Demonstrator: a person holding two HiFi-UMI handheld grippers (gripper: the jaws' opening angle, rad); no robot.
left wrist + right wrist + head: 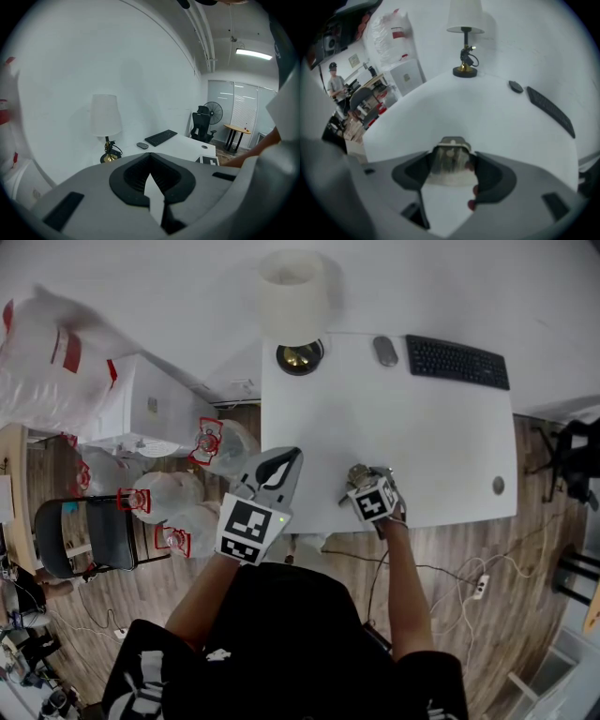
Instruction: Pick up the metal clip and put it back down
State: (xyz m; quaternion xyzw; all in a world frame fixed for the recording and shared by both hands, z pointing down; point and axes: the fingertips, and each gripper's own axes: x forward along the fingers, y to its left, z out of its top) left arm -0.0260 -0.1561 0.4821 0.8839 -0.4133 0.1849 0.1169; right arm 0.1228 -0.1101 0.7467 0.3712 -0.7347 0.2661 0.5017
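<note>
Grip step: right gripper (452,162) clamps metal clip (450,146) over white desk (422,427); next, probably lower and release. Left gripper (151,176) closed, empty.

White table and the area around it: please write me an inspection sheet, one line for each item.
Surface: white table, with a round cable hole near its right front corner.
Job's things: metal clip, between the jaws of the right tongs, near the table's front edge.
Clutter: lamp, mouse and keyboard along the far edge.
Grippers: right tongs shut on the metal clip; left tongs shut and empty, at the table's left front corner.
Cables: cord wound at the lamp's stem; power strip on the floor.
Surroundings: plastic bags, chair and white cabinet to the left.
</note>
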